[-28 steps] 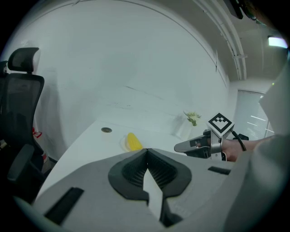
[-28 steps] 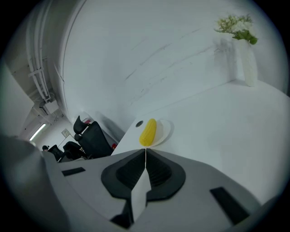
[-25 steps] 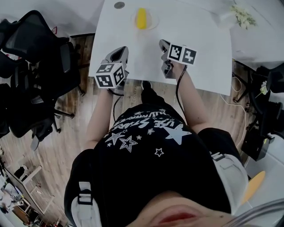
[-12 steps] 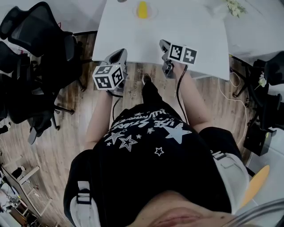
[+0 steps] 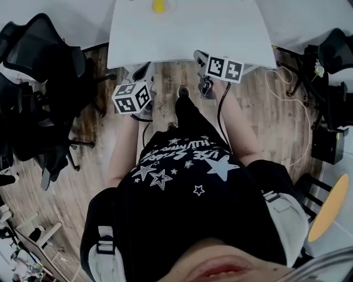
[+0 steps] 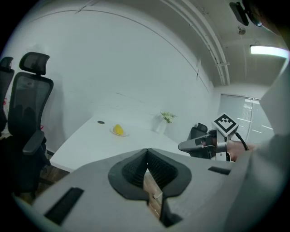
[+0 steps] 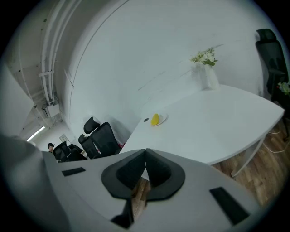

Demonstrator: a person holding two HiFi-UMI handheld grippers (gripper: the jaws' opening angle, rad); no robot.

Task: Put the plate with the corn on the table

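Note:
A yellow corn cob (image 5: 159, 5) lies on a small pale plate (image 5: 168, 7) at the far side of the white table (image 5: 220, 33). The left gripper view shows the corn (image 6: 118, 130) far ahead, and so does the right gripper view, corn (image 7: 155, 119) on its plate (image 7: 162, 118). My left gripper (image 5: 144, 71) and right gripper (image 5: 198, 55) hang near the table's front edge, over the wooden floor. Both are shut with nothing between the jaws, left gripper (image 6: 147, 153) and right gripper (image 7: 145, 153) alike. Neither is near the plate.
Black office chairs (image 5: 38, 82) crowd the floor at the left. A white vase with flowers (image 7: 207, 72) stands at the table's far right corner, and a small dark disc (image 6: 100, 122) lies left of the plate. Cables (image 5: 292, 104) trail on the floor at the right.
The table has slid up and away in the head view. Both grippers, earlier over the tabletop near its front edge, now hang over the floor in front of it.

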